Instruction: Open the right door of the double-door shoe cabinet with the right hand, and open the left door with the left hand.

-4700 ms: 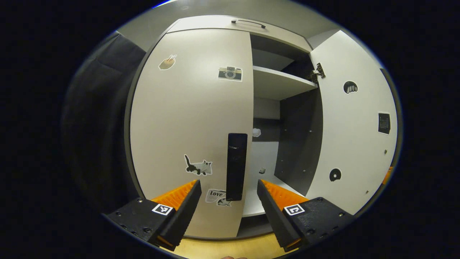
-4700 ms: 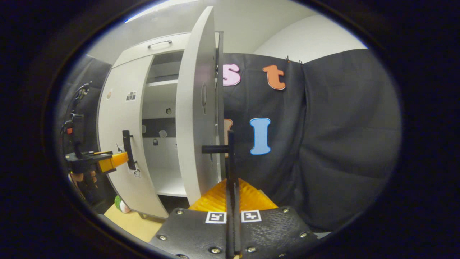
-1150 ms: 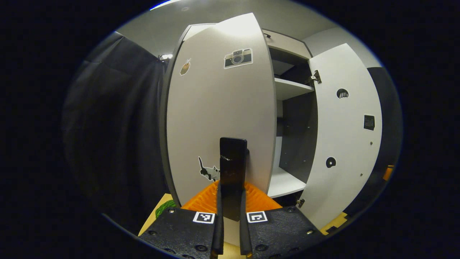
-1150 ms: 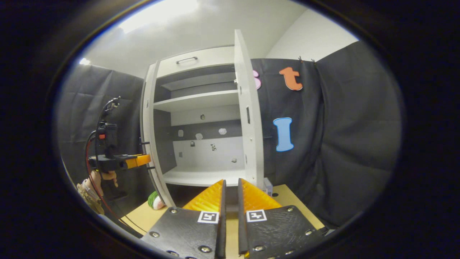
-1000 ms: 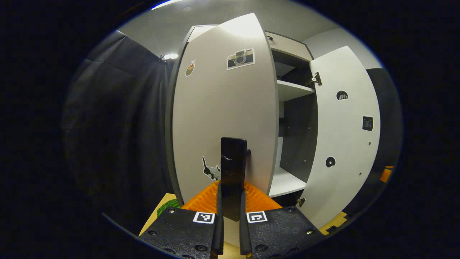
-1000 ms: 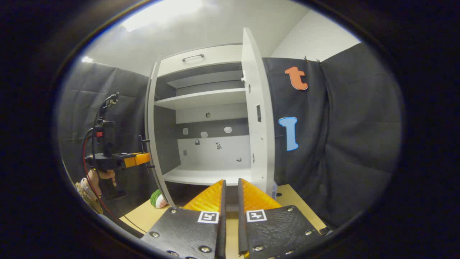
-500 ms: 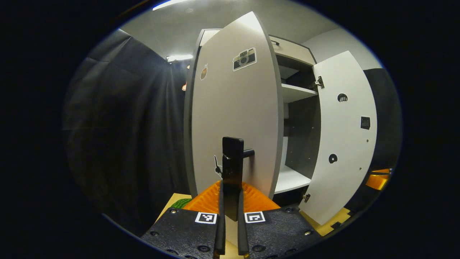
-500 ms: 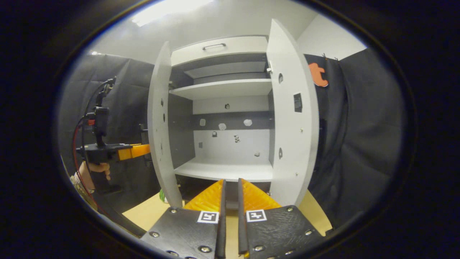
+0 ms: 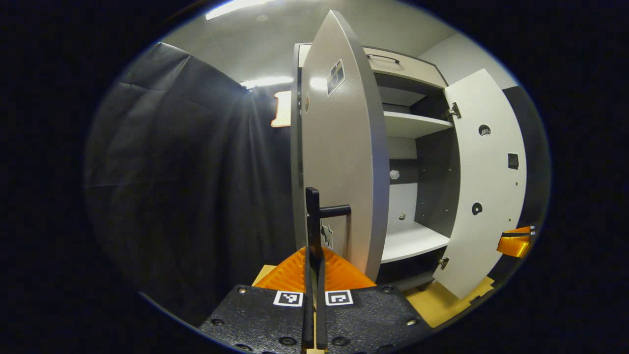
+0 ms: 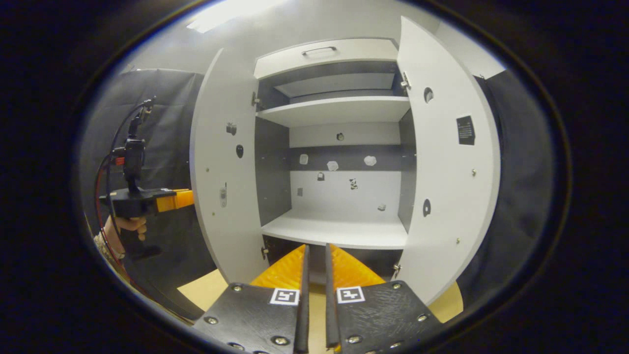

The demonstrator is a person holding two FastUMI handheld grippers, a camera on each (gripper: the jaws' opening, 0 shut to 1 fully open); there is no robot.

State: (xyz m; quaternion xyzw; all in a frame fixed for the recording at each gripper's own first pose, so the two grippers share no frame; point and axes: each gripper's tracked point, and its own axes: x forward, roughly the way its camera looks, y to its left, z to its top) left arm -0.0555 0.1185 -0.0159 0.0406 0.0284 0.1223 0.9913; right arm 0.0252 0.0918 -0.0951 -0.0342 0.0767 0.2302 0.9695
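L gripper [image 9: 313,275] is clamped on the handle [image 9: 312,221] of the left door [image 9: 339,162], both fingers pressing the black bar from either side. In the left gripper view that door stands swung far out, seen nearly edge-on, w/ a camera sticker [image 9: 335,76] near its top and black cloth [image 9: 186,172] to its left. Right of it the cabinet [image 9: 413,147] is open: a shelf [image 9: 413,124] up high, a lower shelf [image 9: 410,241] below, then the right door [image 9: 484,196] swung wide, hinges showing on its inner edge.

In the right gripper view, the L gripper [image 10: 183,198] shows far left, held by a hand [image 10: 125,224], w/ its tips hidden behind the left door [image 10: 223,172]. Cabinet interior [image 10: 344,162] sits in the middle, small stickers on the back wall, drawer handle [image 10: 319,49] on top. Right door [image 10: 449,162] stands open on the right.

R gripper [image 10: 314,275] is nearly pressed together, a thin gap between its fingers, holding nothing; it sits in front of the cabinet, apart from both doors, over the wooden floor [image 10: 206,290].
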